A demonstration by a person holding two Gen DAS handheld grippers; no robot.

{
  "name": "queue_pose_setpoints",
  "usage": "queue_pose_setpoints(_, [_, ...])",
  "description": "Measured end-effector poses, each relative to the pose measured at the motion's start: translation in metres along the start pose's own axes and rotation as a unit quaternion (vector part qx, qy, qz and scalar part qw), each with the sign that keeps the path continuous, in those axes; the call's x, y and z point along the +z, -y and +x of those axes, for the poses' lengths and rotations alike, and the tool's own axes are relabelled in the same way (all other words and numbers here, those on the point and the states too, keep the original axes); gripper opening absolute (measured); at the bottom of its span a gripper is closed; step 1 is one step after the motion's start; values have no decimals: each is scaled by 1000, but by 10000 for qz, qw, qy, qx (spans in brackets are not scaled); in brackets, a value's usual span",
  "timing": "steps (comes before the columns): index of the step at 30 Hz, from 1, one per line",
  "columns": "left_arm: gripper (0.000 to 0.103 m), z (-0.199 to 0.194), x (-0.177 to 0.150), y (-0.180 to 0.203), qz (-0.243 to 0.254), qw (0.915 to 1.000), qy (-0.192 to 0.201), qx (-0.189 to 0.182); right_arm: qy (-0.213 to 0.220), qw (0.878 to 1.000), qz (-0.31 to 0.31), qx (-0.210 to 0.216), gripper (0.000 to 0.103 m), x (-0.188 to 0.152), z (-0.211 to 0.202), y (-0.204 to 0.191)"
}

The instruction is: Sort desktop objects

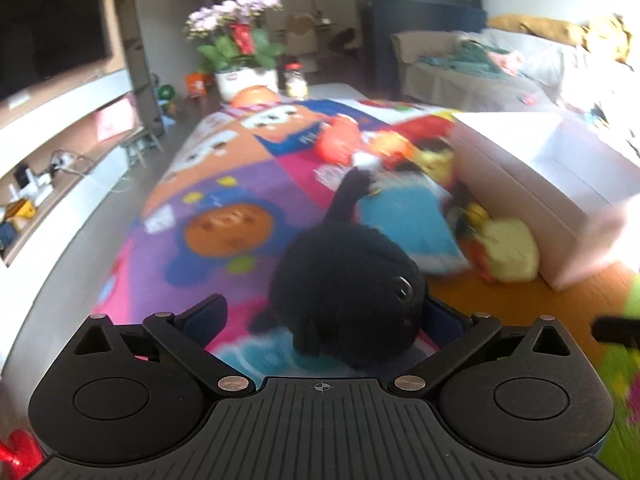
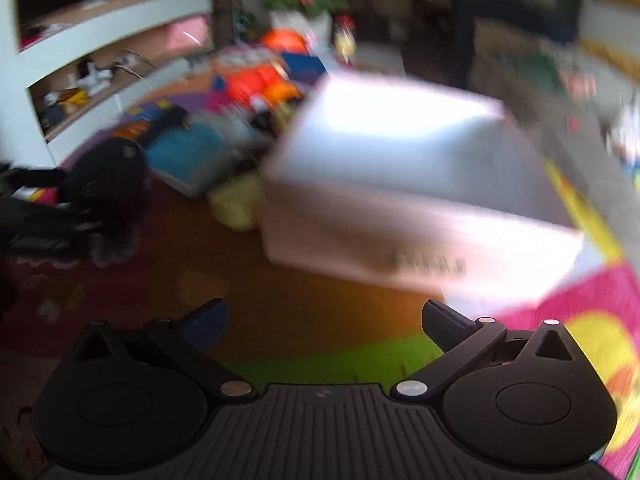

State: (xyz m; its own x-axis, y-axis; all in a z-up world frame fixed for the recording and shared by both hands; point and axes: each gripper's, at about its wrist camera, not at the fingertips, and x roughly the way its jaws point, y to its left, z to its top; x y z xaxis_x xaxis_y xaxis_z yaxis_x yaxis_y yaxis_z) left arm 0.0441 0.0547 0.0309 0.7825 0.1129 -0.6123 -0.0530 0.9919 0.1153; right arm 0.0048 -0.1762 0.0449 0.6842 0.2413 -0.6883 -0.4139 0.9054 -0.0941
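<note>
A black plush toy point(image 1: 348, 280) lies on the colourful play mat between the fingers of my left gripper point(image 1: 324, 316), which stands wide open around it. The toy also shows at the left of the right wrist view point(image 2: 108, 188), with the left gripper beside it. My right gripper point(image 2: 324, 316) is open and empty over the mat, in front of a white box point(image 2: 400, 184). The right wrist view is blurred.
The open white box point(image 1: 540, 168) stands to the right. A pile of toys lies beside it: a blue block point(image 1: 404, 220), a yellow plush point(image 1: 508, 248), an orange ball point(image 1: 340, 140). A flower pot point(image 1: 244, 80) and TV shelf point(image 1: 60, 152) stand beyond.
</note>
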Motion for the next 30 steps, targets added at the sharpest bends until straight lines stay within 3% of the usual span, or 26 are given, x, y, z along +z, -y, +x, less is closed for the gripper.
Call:
queue_pose_setpoints(1, [103, 1, 4, -5, -72, 10000, 18, 66, 285, 9983, -500, -131, 97, 2, -7, -16])
queue_pose_setpoints(3, [103, 1, 12, -14, -224, 9996, 34, 180, 842, 9813, -1668, -452, 81, 3, -17, -49])
queue_pose_setpoints(5, [103, 2, 21, -22, -394, 9989, 36, 231, 1027, 9581, -2591, -653, 71, 5, -15, -75])
queue_pose_setpoints(6, [103, 2, 25, -27, -467, 9985, 51, 267, 1015, 9490, -2911, -658, 62, 8, -10, -84])
queue_pose_setpoints(9, [103, 3, 31, -35, -510, 9979, 119, 372, 804, 9342, -3407, -692, 51, 18, 11, -98])
queue_pose_setpoints(14, [103, 4, 31, -39, -446, 9984, 86, 327, 536, 9227, -3738, -773, 43, 23, 42, -112])
queue_pose_setpoints(16, [103, 4, 29, -40, -437, 9986, 83, 278, 417, 9206, -3807, -764, 29, 22, 50, -114])
queue_pose_setpoints(20, [103, -9, 21, -49, -578, 9973, 443, 50, 510, 9262, -3667, -715, 21, 25, 52, -114])
queue_pose_setpoints(23, [103, -23, 9, -55, -624, 9948, 802, 88, 678, 9502, -3015, -393, 17, 37, 32, -103])
queue_pose_setpoints(27, [103, -33, -2, -59, -770, 9938, 788, -143, 476, 9840, -1418, 964, 16, 60, -16, -63])
queue_pose_setpoints(30, [103, -38, -7, -55, -798, 9923, 764, -562, 56, 9785, -106, 2058, 16, 63, -27, -19])
